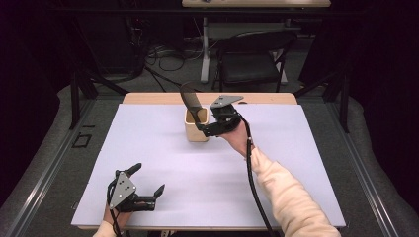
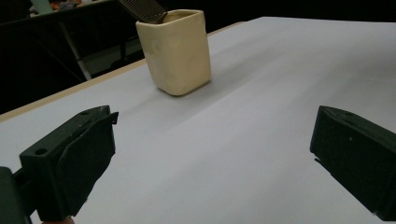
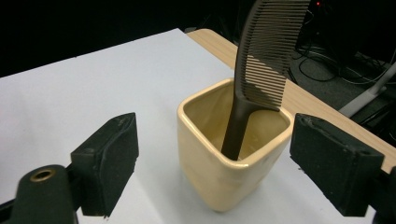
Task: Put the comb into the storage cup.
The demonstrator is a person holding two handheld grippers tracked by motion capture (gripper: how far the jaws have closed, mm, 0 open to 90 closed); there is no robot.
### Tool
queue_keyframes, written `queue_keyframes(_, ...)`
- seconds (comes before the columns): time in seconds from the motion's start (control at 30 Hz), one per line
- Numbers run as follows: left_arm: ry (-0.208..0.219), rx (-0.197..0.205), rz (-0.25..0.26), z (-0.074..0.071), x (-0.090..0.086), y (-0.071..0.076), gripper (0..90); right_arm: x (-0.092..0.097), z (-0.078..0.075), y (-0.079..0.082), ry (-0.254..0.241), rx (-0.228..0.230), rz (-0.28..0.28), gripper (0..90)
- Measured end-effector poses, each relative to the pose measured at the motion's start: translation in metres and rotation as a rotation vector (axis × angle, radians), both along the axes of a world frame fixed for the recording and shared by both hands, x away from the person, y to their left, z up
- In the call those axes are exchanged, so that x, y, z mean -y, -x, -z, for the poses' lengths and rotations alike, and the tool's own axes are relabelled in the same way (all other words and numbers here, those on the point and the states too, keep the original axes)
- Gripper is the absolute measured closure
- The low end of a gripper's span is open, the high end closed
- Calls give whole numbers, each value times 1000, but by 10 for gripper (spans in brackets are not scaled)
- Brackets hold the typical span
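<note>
— Where is the comb (image 3: 261,70) sitting?
— Handle down in the cream cup (image 3: 224,172), leaning on its rim.
— And the grippers?
— The right gripper (image 3: 215,154) is gaping wide beside the cup, gripping nothing; the left gripper (image 1: 148,185) is resting open, empty.

The left gripper (image 1: 148,190) and right gripper (image 1: 205,129) are black, each with 2 blocky jaws faced in dark pads and a grey 3-cornered plate on top. A black cable (image 1: 254,192) trails along the cream sleeve (image 1: 291,197).
</note>
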State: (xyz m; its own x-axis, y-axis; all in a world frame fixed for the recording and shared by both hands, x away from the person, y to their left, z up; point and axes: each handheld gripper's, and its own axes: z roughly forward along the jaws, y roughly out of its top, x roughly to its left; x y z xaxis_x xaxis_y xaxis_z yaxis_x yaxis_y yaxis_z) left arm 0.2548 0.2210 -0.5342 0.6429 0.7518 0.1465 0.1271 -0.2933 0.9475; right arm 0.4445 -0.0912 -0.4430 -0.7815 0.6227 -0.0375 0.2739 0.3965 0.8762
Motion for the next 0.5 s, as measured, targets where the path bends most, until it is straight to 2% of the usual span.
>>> queue_keyframes(0.4, -1, 0, 3, 0, 1, -1, 0, 22, 6, 13, 8, -53, -15, 66)
queue_keyframes(0.5, -2, 1, 2, 0, 1, -1, 0, 27, 8, 17, 10, -53, -16, 55)
